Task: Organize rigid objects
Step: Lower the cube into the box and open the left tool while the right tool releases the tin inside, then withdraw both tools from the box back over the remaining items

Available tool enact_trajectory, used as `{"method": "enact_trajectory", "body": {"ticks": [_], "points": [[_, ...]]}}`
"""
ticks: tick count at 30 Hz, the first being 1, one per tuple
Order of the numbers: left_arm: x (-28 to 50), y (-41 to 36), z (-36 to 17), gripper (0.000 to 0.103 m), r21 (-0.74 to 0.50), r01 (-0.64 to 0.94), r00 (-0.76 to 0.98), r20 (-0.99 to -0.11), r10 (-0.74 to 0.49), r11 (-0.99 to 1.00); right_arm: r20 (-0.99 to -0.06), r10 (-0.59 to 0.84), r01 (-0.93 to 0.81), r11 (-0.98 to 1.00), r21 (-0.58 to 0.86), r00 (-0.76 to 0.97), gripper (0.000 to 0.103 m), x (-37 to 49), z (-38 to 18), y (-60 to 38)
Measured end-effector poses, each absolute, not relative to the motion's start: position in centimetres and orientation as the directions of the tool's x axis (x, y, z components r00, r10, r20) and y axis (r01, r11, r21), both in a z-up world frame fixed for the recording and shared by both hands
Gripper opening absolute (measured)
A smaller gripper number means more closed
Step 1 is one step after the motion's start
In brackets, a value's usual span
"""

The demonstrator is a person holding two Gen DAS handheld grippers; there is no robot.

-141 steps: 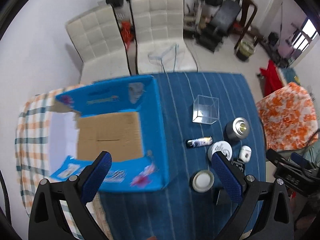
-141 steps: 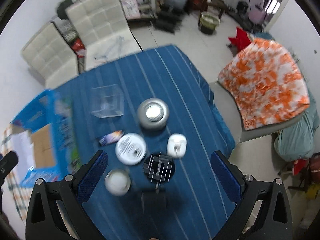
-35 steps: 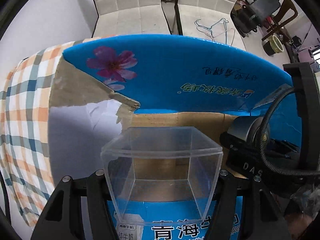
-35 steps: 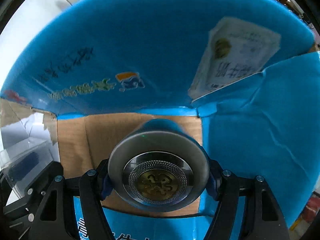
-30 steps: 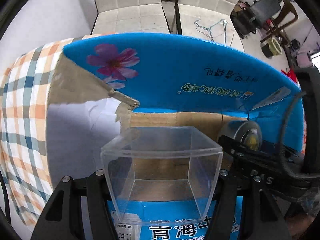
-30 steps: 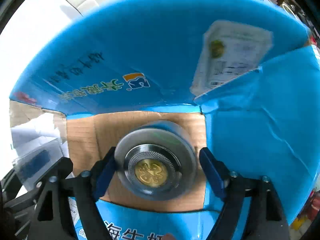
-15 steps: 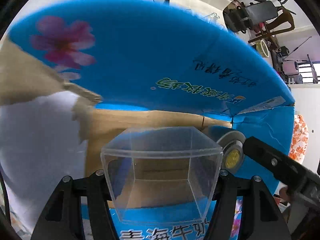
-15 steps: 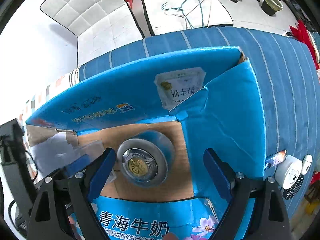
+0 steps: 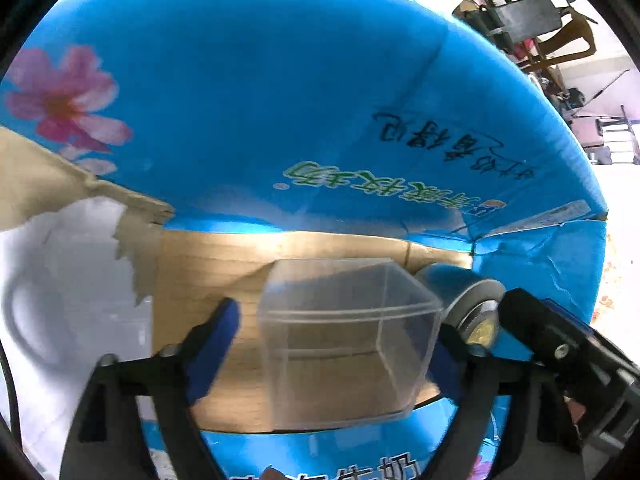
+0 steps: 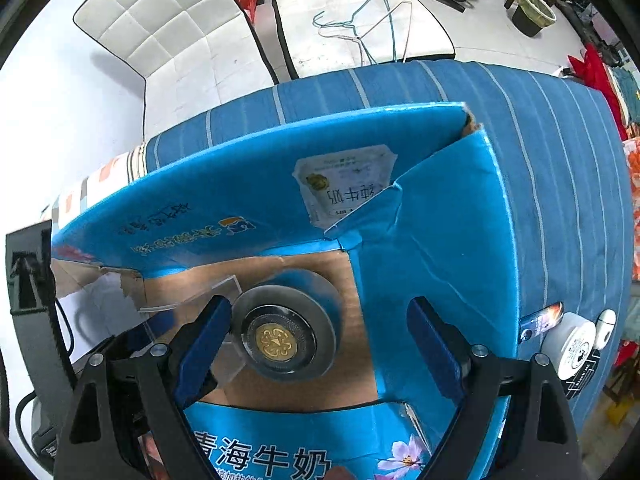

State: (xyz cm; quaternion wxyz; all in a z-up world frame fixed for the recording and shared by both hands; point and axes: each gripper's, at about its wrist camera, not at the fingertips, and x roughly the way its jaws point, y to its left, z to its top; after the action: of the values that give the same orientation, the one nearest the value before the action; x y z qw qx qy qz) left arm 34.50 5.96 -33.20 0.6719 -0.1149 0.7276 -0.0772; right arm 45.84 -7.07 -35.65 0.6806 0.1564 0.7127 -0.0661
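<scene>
Cube (image 9: 344, 336), clear thin plastic, sits on the carton (image 9: 280, 120) floor near its right wall, just beside the tin (image 10: 280, 336); it looks light, stiff, slick and crackable, best taken across opposite walls. Left gripper (image 9: 332, 340) is spread, left finger clear of it; right gripper (image 10: 316, 340) hangs open above the tin, which looks heavier and is best taken across its round sides.

- My fingers (image 10: 204, 344): blue pads on black arms.
- Carton (image 10: 436, 240): bright blue walls, pink flower print, brown cardboard floor.
- Clear box (image 9: 344, 340): colourless, see-through.
- Round tin (image 10: 284, 338): grey, gold emblem.
- Table (image 10: 560, 168): blue cloth, thin white stripes.
</scene>
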Motion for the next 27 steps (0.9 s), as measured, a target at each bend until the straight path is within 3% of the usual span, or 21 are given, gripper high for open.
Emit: {"method": "enact_trajectory", "body": {"ticks": [3,6,16,27], "points": [[34.3,6.3,-32.1,0.103,-0.246,-0.064,-0.06,-0.966,-0.25,0.967,-0.99,0.14,0.308,0.943,0.127,-0.021,0.092,45.3,-34.8,-7.6],[33.5,6.5,-30.6,0.103,-0.207,-0.043,-0.041,-0.977,-0.209,0.977,-0.991,0.137,0.277,0.952,0.131,-0.002,0.103,44.2,-33.8,-7.5],[28.0,7.9,-26.3,0.103,-0.028,0.003,0.112,-0.993,-0.028,1.0,-0.996,0.06,0.154,0.986,0.069,0.061,0.103,37.9,-30.2,-6.1],[23.7,6.7,-20.9,0.103,0.02,-0.046,0.266,-0.964,0.032,0.999,-0.982,0.03,0.048,0.998,0.039,0.188,0.103,32.7,-23.2,-4.6]]}}
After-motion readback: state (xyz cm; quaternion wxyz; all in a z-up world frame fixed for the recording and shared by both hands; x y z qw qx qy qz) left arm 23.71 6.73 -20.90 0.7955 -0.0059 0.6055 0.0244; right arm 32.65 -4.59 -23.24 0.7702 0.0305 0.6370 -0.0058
